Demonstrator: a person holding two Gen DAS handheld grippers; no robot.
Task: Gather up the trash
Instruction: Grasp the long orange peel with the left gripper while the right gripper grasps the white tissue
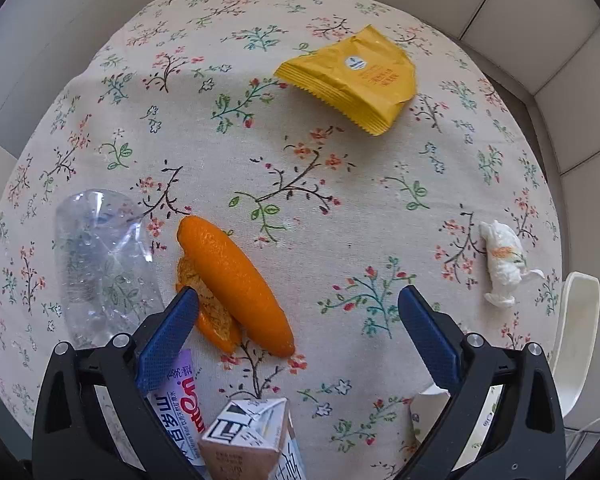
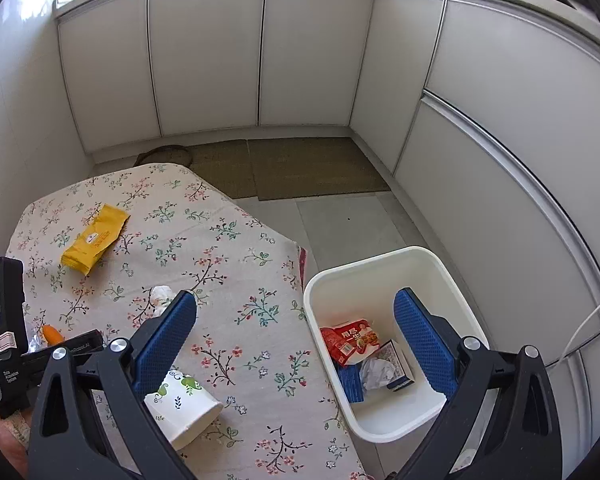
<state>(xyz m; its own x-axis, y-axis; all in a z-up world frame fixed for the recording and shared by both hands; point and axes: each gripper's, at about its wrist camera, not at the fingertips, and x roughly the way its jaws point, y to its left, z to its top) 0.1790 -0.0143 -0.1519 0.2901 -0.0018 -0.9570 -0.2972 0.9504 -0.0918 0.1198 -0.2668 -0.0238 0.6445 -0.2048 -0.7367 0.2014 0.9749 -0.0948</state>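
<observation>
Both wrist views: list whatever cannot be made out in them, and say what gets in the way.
- Left wrist view: the milk carton is cut off by the bottom edge.
- Left wrist view: the clear bottle has its label end behind the left claw.
- Right wrist view: the bin is part hidden by the right claw.
- Right wrist view: the orange peel is mostly behind the other claw's camera unit.

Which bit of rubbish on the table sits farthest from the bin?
The yellow packet, at the table's far corner. The tissue and paper cup lie closer to the white bin.
</observation>
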